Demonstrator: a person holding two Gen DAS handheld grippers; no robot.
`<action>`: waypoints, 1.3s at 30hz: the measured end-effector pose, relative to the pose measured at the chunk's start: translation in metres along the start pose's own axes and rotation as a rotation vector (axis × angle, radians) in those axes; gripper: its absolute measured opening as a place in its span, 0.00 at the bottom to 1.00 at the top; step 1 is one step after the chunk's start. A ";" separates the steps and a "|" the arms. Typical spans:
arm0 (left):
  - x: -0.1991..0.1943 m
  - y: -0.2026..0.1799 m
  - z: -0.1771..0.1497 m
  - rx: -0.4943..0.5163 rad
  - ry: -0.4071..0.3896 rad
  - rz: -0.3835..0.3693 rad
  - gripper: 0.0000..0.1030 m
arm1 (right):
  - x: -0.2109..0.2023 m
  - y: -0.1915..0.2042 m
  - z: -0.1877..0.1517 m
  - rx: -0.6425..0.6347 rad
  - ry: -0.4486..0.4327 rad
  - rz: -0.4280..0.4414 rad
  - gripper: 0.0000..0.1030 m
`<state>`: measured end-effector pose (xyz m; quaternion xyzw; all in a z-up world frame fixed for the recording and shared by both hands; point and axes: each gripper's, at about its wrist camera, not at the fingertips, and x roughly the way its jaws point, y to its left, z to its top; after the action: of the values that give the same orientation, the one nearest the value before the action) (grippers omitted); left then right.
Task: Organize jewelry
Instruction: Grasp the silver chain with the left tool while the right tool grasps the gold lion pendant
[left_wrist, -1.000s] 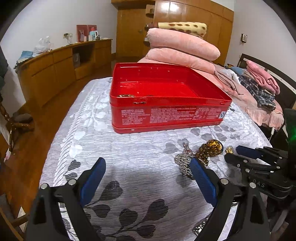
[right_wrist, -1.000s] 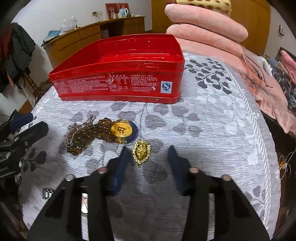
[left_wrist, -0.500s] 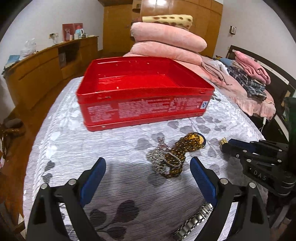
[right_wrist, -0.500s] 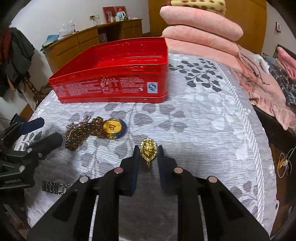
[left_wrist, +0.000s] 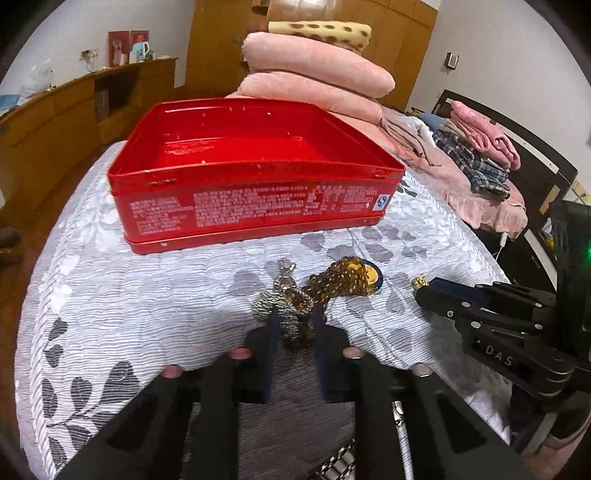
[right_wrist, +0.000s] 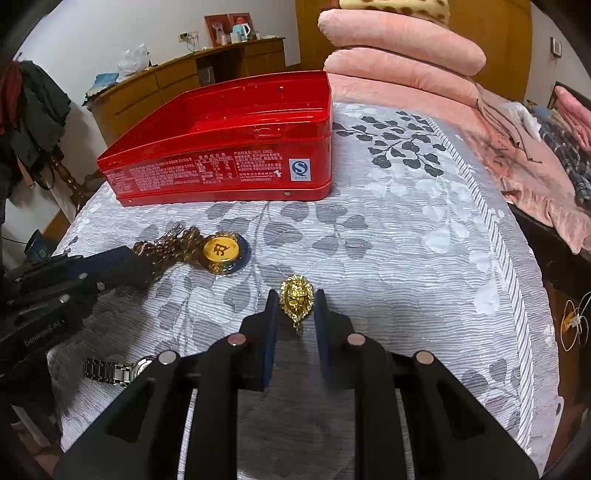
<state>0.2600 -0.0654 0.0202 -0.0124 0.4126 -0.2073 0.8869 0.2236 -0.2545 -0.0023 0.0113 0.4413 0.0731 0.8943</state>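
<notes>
An open red tin stands on the grey leaf-patterned bedspread. In front of it lies a tangle of a silver chain and an amber bead necklace with a round gold medallion. My left gripper is shut on the near end of that tangle, which rests on the cloth. My right gripper is shut on a gold lion-head pendant just above the bedspread. In the left wrist view the right gripper is to the right of the tangle.
A steel watch lies on the cloth near the front edge, below the left gripper. Pink pillows are stacked behind the tin. Folded clothes lie at the right, a wooden dresser at the left.
My left gripper swung right to the necklace tangle and its wide-open jaws closed on it. My right gripper's jaws closed on the lion pendant.
</notes>
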 end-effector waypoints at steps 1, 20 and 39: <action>-0.002 0.001 0.000 0.001 -0.006 0.000 0.08 | 0.000 0.000 0.000 0.000 0.000 -0.001 0.18; -0.022 0.013 -0.007 -0.001 -0.023 0.001 0.17 | 0.000 0.007 -0.002 -0.008 0.004 0.002 0.18; 0.013 0.017 0.010 -0.078 0.012 -0.044 0.11 | 0.001 0.006 -0.002 -0.001 0.005 0.016 0.18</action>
<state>0.2809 -0.0564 0.0135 -0.0548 0.4254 -0.2106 0.8785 0.2219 -0.2483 -0.0043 0.0142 0.4436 0.0803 0.8925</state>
